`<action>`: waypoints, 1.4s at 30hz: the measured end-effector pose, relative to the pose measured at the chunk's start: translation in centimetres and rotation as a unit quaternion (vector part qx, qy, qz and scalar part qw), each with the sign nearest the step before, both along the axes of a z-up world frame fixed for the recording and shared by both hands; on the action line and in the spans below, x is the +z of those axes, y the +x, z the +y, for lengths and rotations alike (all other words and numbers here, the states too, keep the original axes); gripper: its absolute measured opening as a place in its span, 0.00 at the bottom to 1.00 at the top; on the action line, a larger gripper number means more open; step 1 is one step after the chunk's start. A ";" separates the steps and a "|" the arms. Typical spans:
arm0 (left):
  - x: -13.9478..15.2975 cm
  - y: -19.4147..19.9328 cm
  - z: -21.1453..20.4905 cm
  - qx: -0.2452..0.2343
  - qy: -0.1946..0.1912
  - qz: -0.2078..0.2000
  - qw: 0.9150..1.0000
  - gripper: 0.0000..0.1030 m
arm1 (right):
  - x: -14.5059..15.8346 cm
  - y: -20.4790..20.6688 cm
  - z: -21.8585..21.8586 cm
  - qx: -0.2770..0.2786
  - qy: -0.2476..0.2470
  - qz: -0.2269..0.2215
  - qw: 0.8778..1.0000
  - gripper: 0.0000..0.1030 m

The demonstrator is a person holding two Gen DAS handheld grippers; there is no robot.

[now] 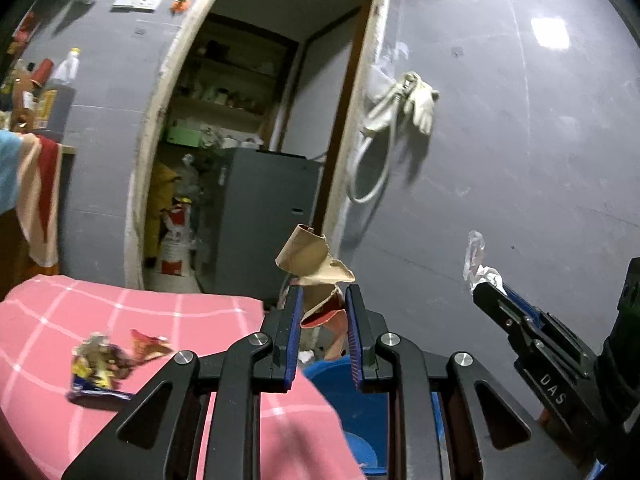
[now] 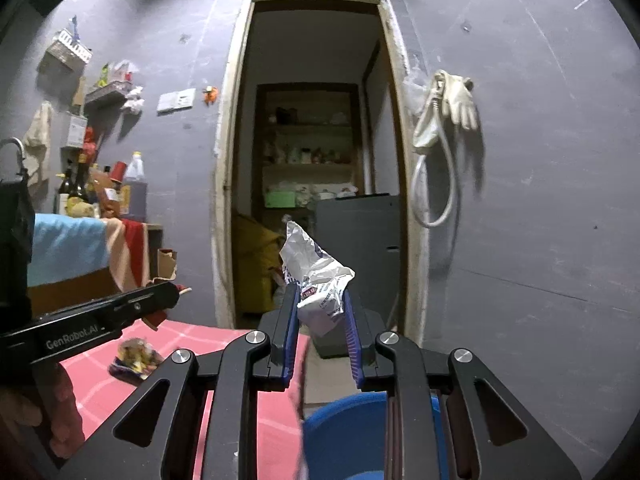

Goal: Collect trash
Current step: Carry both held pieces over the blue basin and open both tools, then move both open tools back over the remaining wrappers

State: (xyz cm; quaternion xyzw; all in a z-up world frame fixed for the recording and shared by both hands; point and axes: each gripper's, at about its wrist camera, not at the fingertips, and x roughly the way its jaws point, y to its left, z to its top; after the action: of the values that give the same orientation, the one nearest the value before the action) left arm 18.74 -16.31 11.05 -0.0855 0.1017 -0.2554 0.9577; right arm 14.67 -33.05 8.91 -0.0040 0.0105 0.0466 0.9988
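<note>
Left tongs (image 1: 322, 300) pinching a crumpled brown paper cup (image 1: 316, 268), long axis upright. Right tongs (image 2: 320, 308) pinching a white wrapper (image 2: 320, 280), upright too. Above the table's (image 1: 160, 312) right edge, over a blue bin (image 2: 344, 436).

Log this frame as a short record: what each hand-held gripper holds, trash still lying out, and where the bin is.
left hand-held gripper: shut on crumpled brown and red paper wrapper
right hand-held gripper: shut on crumpled white printed plastic packet
trash left: colourful crumpled snack wrapper on pink checked tablecloth
bin: blue plastic bucket, low beside the cloth's edge, below both grippers
</note>
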 end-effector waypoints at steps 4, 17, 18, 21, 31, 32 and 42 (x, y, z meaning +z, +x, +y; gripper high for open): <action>-0.6 1.0 -2.4 -0.017 0.011 0.016 1.000 0.17 | -1.0 0.3 -1.8 -0.016 0.007 0.020 1.000 0.19; -3.9 4.3 -6.1 -0.055 0.038 0.105 0.992 0.17 | -4.3 2.2 -3.9 -0.032 0.021 0.093 0.995 0.20; -4.1 4.7 -6.3 -0.058 0.040 0.116 0.991 0.17 | -4.5 2.4 -3.9 -0.033 0.021 0.098 0.994 0.20; -4.8 5.7 -6.8 -0.069 0.041 0.144 0.986 0.18 | -5.0 3.2 -4.1 -0.038 0.026 0.118 0.992 0.20; -7.2 8.4 -6.6 -0.076 0.041 0.207 0.975 0.33 | -6.4 5.6 -5.2 -0.044 0.056 0.177 0.982 0.26; -7.3 8.5 -6.5 -0.076 0.040 0.209 0.974 0.33 | -6.5 5.7 -5.3 -0.044 0.058 0.182 0.981 0.29; -6.4 7.9 -4.5 -0.060 0.028 0.201 0.977 0.41 | -6.5 5.9 -5.6 -0.046 0.073 0.195 0.977 0.42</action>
State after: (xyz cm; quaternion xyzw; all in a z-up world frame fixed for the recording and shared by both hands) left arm 26.64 -20.81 4.62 -0.1021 0.3046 -0.2872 0.9024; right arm 20.62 -38.66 2.39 0.0784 0.2017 0.0016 0.9763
